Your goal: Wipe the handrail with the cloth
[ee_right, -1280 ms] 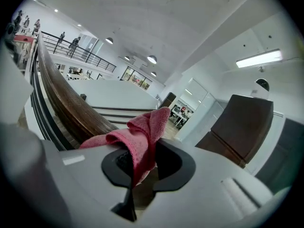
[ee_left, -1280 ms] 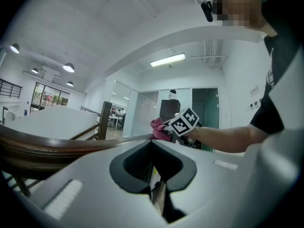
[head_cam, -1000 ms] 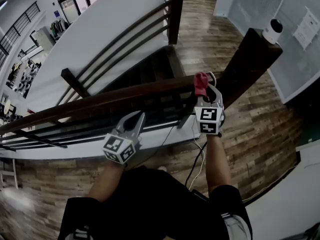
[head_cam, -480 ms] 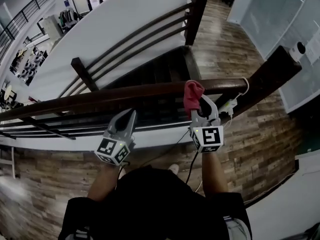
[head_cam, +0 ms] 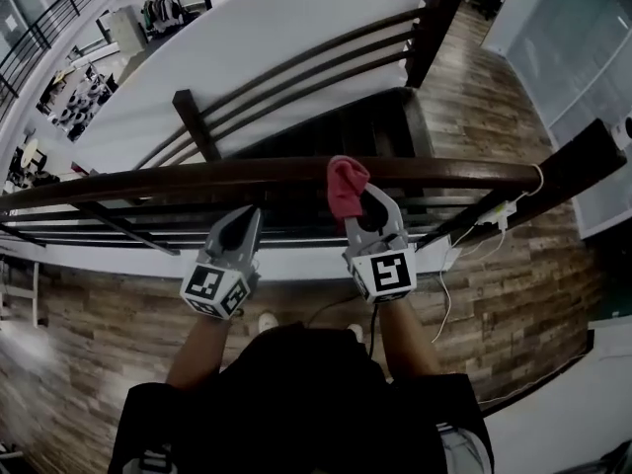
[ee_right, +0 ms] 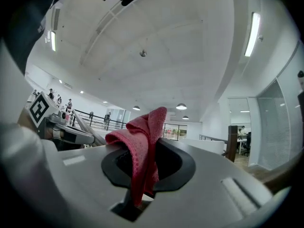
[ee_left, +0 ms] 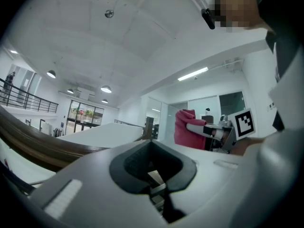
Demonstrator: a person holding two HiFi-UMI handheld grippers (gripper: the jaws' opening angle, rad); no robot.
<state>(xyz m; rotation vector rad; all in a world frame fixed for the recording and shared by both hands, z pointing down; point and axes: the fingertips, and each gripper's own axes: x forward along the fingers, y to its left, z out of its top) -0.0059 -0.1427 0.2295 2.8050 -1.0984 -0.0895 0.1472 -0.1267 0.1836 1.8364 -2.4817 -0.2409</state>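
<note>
A dark wooden handrail runs across the head view from left to right. My right gripper is shut on a red cloth, and the cloth rests against the near side of the rail at its middle. In the right gripper view the red cloth hangs bunched between the jaws of my right gripper. My left gripper sits shut and empty just below the rail, to the left of the cloth. The left gripper view shows its closed jaws, the handrail at the left and the cloth at the right.
Beyond the rail a stairwell drops away, with lower rails and a dark baluster. A thick dark post joins the rail at the right, with white cables hanging near it. Wood flooring lies underfoot.
My right gripper has slid the red cloth leftward along the handrail, away from the thick post. The left gripper has kept its place below the rail, still shut.
</note>
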